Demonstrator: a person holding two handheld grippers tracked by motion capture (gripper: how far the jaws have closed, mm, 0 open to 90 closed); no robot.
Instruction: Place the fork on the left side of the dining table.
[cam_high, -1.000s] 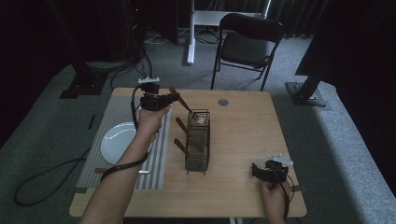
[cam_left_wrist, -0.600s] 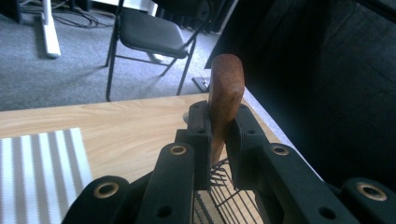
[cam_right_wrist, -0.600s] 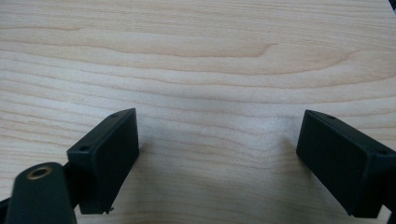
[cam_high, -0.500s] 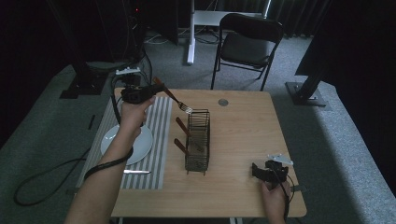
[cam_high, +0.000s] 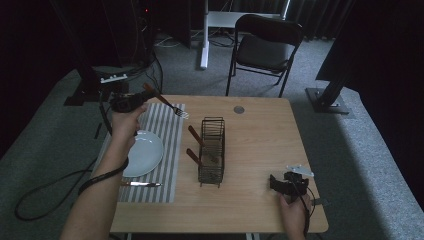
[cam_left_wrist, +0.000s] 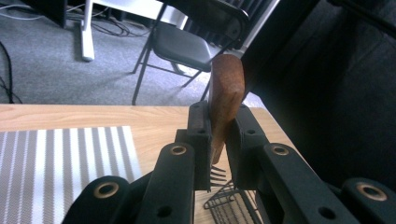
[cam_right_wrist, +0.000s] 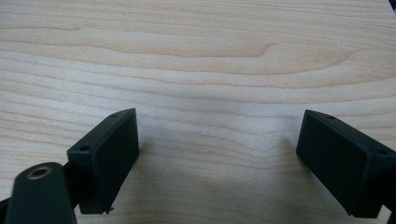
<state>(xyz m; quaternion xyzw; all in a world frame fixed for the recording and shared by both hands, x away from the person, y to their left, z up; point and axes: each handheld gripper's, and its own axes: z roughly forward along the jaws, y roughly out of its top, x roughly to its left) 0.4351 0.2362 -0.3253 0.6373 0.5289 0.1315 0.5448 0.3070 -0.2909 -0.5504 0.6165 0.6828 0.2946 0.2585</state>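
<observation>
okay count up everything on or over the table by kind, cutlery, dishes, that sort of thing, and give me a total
Forks: 1, in the left gripper (fork)
Knives: 1 (knife)
Wooden-handled utensils in the rack: 2
Plates: 1 (plate)
Wire racks: 1 (rack)
Placemats: 1 (placemat)
Total: 7

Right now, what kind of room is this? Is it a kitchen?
Probably not a kitchen. It looks like a studio or lab set up for recording: dark curtains all round, cables on grey carpet, and one table laid with a plate and a cutlery rack.
</observation>
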